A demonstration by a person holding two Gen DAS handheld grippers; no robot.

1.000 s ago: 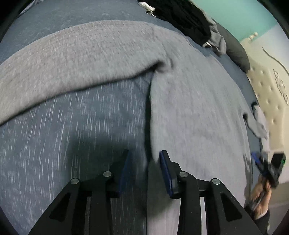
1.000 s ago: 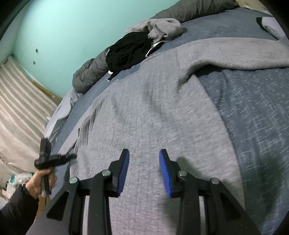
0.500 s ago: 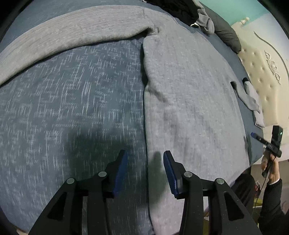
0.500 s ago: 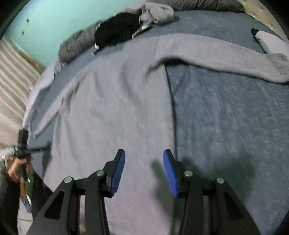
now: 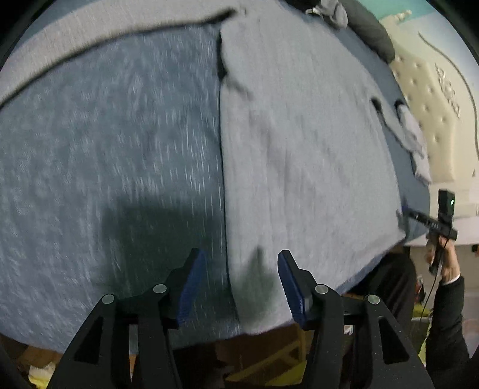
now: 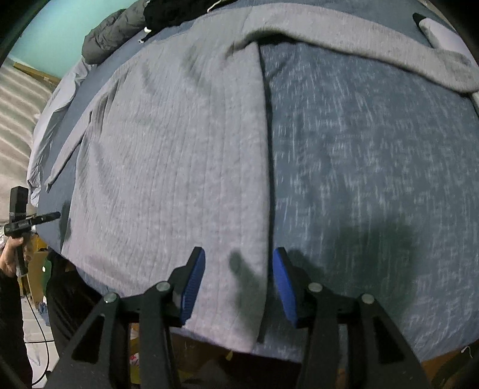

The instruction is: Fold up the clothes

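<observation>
Sweater (image 5: 299, 155) lies flat on bedspread (image 5: 119, 155), no lettering legible; both claws opening, empty.

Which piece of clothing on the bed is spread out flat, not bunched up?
The light grey sweater, laid flat across the blue bedspread with a sleeve stretched sideways. The black garment lies crumpled in the pile at the far end.

Teal wall (image 6: 54, 33), cream tufted headboard (image 5: 431, 119), bed in blue-grey heathered cover (image 6: 374, 167)

You're seeing a plain grey sweater (image 5: 299, 149) lying on a white-flecked dark blue bedspread (image 5: 119, 149), under a teal wall (image 6: 60, 33).
</observation>
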